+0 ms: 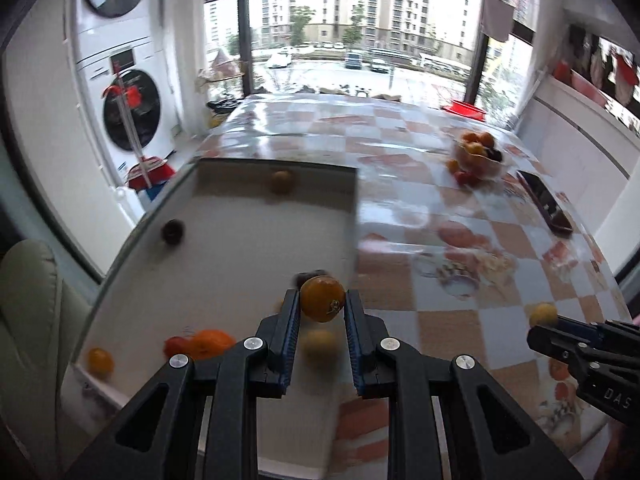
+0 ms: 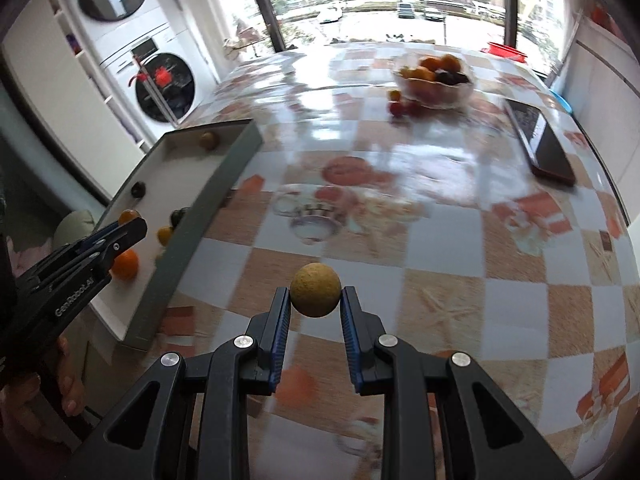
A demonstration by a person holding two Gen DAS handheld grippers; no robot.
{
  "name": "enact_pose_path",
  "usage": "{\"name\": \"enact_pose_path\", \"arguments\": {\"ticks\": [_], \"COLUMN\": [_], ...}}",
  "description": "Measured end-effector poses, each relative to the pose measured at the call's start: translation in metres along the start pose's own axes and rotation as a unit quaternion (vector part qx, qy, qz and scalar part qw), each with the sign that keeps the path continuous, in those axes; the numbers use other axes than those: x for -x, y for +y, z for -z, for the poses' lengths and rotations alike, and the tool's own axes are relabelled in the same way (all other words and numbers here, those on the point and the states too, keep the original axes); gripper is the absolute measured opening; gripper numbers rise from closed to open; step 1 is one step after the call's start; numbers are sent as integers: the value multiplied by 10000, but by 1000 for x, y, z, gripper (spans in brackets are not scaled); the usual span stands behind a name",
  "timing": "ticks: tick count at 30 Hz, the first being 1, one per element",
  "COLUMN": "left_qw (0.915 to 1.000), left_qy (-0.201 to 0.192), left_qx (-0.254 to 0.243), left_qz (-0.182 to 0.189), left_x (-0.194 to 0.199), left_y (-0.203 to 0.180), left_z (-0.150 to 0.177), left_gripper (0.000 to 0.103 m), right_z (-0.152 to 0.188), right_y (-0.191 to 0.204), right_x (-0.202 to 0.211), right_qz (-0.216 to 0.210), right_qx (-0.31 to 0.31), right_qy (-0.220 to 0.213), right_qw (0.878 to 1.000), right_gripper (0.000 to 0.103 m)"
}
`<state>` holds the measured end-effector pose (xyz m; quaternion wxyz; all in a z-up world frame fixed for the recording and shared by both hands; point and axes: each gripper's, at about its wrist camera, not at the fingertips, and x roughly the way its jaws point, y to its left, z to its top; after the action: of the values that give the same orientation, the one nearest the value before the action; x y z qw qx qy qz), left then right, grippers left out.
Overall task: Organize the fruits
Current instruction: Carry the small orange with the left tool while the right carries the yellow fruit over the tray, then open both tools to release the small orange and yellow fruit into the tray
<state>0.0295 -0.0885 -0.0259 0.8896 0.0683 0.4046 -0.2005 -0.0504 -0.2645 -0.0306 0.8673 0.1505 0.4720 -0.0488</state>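
We see the left gripper (image 1: 322, 300) pinching an orange fruit (image 1: 322, 298) between its blue-padded fingers, held above the near right part of the white tray (image 1: 224, 248). The right gripper (image 2: 316, 296) pinches a yellowish round fruit (image 2: 316, 289) over the checkered tablecloth (image 2: 440, 280), right of the tray.

The tray sits at the table's left edge. Loose in it: a brownish fruit (image 1: 281, 181) near the far wall, a dark fruit (image 1: 173, 231) by the left wall, a small orange one (image 1: 100, 361) at the near left corner, a bigger orange (image 1: 211, 343) touching a red fruit (image 1: 174, 346), and a pale yellow one (image 1: 319, 342) under the left gripper. Something dark (image 1: 310, 277) sits just behind the held orange fruit; motion blur, we can't tell what it is.

Far right on the table, a clear bowl (image 2: 436, 90) holds oranges and dark fruit, with small red and yellow fruits (image 2: 400, 105) just beside it on the cloth. A dark phone (image 2: 538, 140) lies near the right edge, well apart from the tray.

Background: stacked washer and dryer (image 1: 128, 92) at left, window (image 1: 352, 20) beyond the table.
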Motion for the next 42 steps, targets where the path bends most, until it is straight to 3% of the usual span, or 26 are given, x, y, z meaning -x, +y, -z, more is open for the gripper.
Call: {"name": "enact_pose_path", "arguments": {"ticks": [13, 19, 25, 28, 29, 31, 32, 33, 35, 42], "left_qw": [9954, 9951, 9946, 9946, 9946, 9944, 9936, 9927, 9930, 9938], "left_qy": [-24, 10, 109, 194, 210, 215, 129, 23, -125, 27], "left_qx": [783, 760, 804, 764, 750, 716, 749, 787, 789, 662], "left_qz": [-550, -632, -650, -672, -691, -748, -831, -916, -871, -889], "left_x": [-12, -18, -25, -29, -30, -30, -28, -24, -17, -18], "left_y": [74, 77, 84, 86, 86, 85, 86, 87, 87, 79], "left_z": [0, 3, 8, 10, 11, 13, 15, 15, 15, 16], "left_gripper": [24, 24, 24, 24, 26, 54, 78, 84, 84, 84], "right_z": [-29, -35, -37, -38, -38, -39, -39, -40, -41, -39], "right_y": [91, 131, 143, 142, 142, 142, 142, 141, 140, 127], "right_x": [-26, -45, -62, -64, -63, -59, -58, -55, -53, -48], "right_qz": [-390, -529, -578, -528, -520, -485, -470, -432, -413, -384], "right_qx": [814, 1183, 1326, 1345, 1334, 1322, 1338, 1347, 1344, 1151], "right_qy": [124, 221, 413, 413, 385, 275, 237, 191, 172, 199], "right_qw": [9958, 9913, 9886, 9886, 9889, 9897, 9896, 9898, 9899, 9924], "right_gripper": [28, 28, 28, 45, 58, 66, 67, 69, 73, 79]}}
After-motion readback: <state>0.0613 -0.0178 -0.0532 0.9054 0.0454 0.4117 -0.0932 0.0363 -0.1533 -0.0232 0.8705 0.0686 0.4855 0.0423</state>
